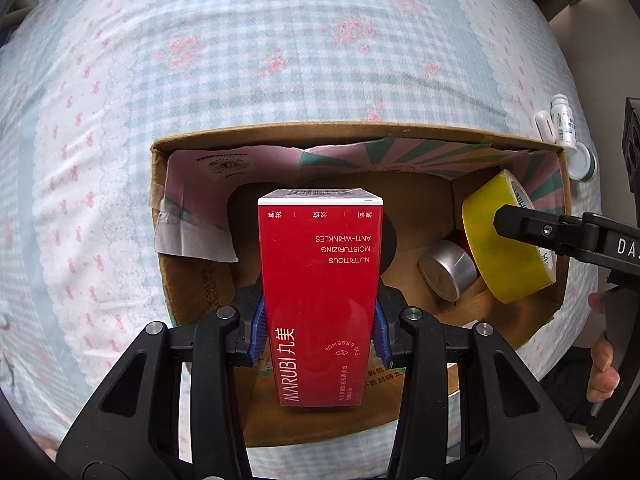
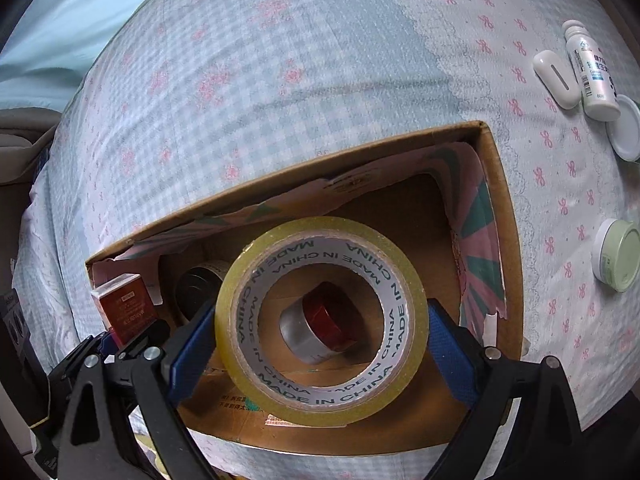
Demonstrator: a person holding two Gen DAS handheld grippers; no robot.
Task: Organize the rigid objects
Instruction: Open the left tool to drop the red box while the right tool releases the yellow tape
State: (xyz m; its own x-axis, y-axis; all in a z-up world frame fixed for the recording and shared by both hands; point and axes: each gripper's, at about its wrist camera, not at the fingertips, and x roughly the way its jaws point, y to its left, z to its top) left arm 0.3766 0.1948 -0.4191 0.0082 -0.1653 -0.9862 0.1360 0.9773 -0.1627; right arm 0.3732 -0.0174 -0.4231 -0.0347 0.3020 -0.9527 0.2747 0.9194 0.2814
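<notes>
Left wrist view: I am looking at my left gripper [image 1: 318,330] pinching a tall red carton [image 1: 320,292], glossy card with a white end and "MARUBI" printed along it, its blue ribbed pads [image 1: 258,332] pressing on both long sides. The carton is hanging over the cardboard box [image 1: 158,200], a shallow open brown corrugated tray whose inner walls are lined with torn pink-and-green printed paper. The carton is blocking my sight of much of the box floor behind it.

Inside the box, toward its right wall, my right gripper [image 2: 320,336] is clamping one tape roll [image 2: 320,320], a translucent yellow ring with a white core reading "MADE IN CHINA", held on edge above the box floor. Through the roll's hole I am seeing one small round jar [image 2: 320,332] lying on its side on the box floor, brushed silver body with a dark red faceted end. One dark cylindrical tin [image 2: 196,292] is sitting near the box's left inner corner, half hidden behind the roll.

The box is resting on a soft quilted bedspread [image 2: 320,60], pale blue gingham with pink bows and flowers. Beyond the box's right wall four loose things are lying on the fabric: one white plastic bottle [image 2: 592,72], one white oblong case [image 2: 556,78] touching it, one flat white lid [image 2: 624,128] just beside the bottle's base, and one round pale green jar [image 2: 618,254] nearer.
</notes>
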